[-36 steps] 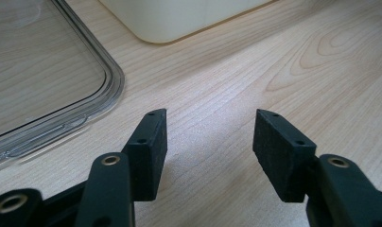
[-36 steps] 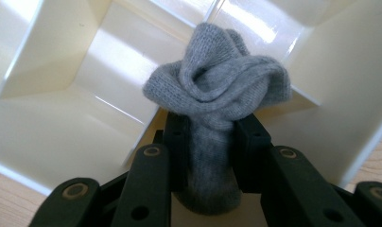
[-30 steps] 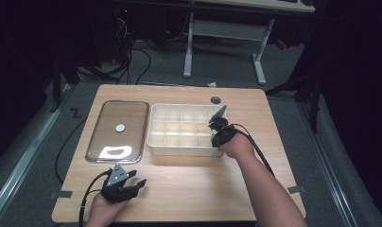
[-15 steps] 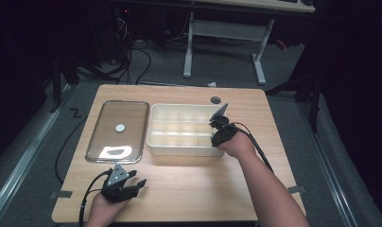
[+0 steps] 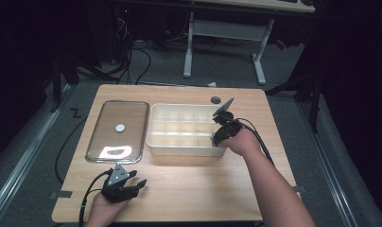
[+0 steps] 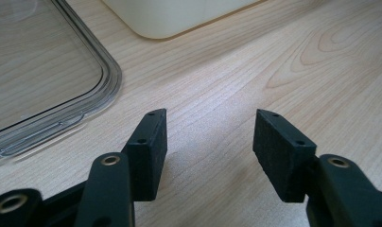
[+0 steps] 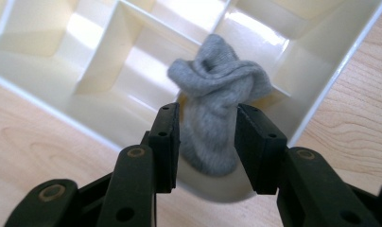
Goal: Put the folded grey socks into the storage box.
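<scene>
Right gripper pinches a grey sock over the cream divided box corner — box walls close around it — while left gripper, jaws apart, rests beside the clear lid.

the box sits mid-table and is the main block: its walls and inner dividers split it into small cells, tight for jaws. the right gripper is at the box's near right corner cell, where a grey sock stands bunched between its jaws, pressed by both pads, taking up most of that cell. just left of the box lies a flat clear lid, low, with a narrow strip of table between them. nearer the person than the box, the table is bare wood; the left gripper rests there, jaws apart, nothing between them. right of the box is a bare strip.
</scene>
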`<state>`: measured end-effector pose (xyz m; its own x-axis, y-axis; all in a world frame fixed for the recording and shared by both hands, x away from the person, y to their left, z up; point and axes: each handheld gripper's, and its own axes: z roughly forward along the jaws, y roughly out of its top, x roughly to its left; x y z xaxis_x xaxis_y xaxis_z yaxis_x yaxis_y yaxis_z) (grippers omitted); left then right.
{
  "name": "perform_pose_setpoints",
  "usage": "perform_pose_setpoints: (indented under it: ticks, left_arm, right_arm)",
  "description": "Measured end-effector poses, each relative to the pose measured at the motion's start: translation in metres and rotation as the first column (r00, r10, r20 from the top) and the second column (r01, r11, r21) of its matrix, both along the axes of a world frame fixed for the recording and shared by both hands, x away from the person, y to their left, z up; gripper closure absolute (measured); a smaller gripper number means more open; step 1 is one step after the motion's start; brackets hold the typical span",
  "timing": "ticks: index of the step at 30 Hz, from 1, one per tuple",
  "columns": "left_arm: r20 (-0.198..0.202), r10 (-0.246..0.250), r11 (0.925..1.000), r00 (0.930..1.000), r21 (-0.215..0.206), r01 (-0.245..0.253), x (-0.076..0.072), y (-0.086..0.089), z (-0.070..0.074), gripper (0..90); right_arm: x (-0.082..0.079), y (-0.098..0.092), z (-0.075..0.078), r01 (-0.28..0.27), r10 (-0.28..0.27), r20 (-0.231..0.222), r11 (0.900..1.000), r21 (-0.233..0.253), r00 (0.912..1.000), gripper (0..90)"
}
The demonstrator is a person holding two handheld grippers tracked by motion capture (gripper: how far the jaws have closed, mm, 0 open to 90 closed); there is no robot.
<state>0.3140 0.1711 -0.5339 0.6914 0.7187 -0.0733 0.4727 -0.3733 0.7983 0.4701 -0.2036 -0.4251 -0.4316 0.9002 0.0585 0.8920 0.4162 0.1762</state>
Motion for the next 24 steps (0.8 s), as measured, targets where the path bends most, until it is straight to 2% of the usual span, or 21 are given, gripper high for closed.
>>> perform_pose_setpoints:
  ticks: [1, 2, 3, 6, 9, 11, 12, 13, 19, 24]
  left_arm:
    - [-0.002, -0.001, 1.0, 1.0, 0.001, 0.001, 0.0, 0.0, 0.0, 45.9]
    - [-0.002, -0.001, 1.0, 1.0, 0.001, 0.001, 0.0, 0.0, 0.0, 45.9]
    - [-0.004, -0.001, 1.0, 1.0, 0.004, 0.001, 0.0, -0.001, 0.0, 45.8]
    - [-0.004, 0.0, 1.0, 1.0, 0.002, 0.0, 0.0, -0.001, 0.0, 45.8]
    - [-0.007, -0.003, 1.0, 1.0, 0.004, 0.003, 0.0, -0.001, 0.0, 45.8]
    - [-0.007, -0.005, 1.0, 1.0, 0.006, 0.005, 0.0, -0.001, 0.0, 45.8]
    - [-0.007, -0.005, 1.0, 1.0, 0.006, 0.005, 0.0, -0.001, 0.0, 45.8]
    - [-0.005, -0.003, 1.0, 1.0, 0.002, 0.003, 0.0, -0.001, 0.0, 45.8]
    - [-0.009, -0.006, 1.0, 0.9999, 0.004, 0.006, 0.0, -0.001, 0.0, 45.8]
    - [-0.009, -0.008, 1.0, 0.9999, 0.005, 0.008, 0.0, -0.001, 0.0, 45.8]
  right_arm:
    - [-0.001, -0.001, 0.004, -0.008, 0.008, 0.01, 1.0, -0.007, 0.9999, 67.9]
    - [-0.001, -0.001, 0.004, -0.008, 0.008, 0.01, 1.0, -0.007, 0.9999, 67.9]
    - [-0.001, -0.002, 0.005, -0.012, 0.012, 0.012, 1.0, -0.004, 0.9999, 73.9]
    - [-0.002, -0.002, 0.003, -0.019, 0.019, 0.006, 1.0, -0.014, 0.9998, 77.6]
    - [-0.001, 0.0, -0.01, -0.006, 0.004, -0.029, 0.998, -0.055, 0.9996, 83.7]
    - [0.001, 0.0, -0.016, -0.024, 0.021, -0.041, 0.997, -0.071, 0.999, 86.5]
    - [0.001, 0.0, -0.016, -0.024, 0.021, -0.041, 0.997, -0.071, 0.999, 86.5]
    - [0.001, 0.002, -0.023, -0.018, 0.014, -0.058, 0.996, -0.083, 0.9982, 87.4]
    - [0.003, 0.004, -0.034, -0.033, 0.026, -0.068, 0.995, -0.098, 0.9973, 87.7]
    - [0.0, 0.004, -0.03, -0.019, 0.013, -0.06, 0.995, -0.099, 0.9981, 87.9]
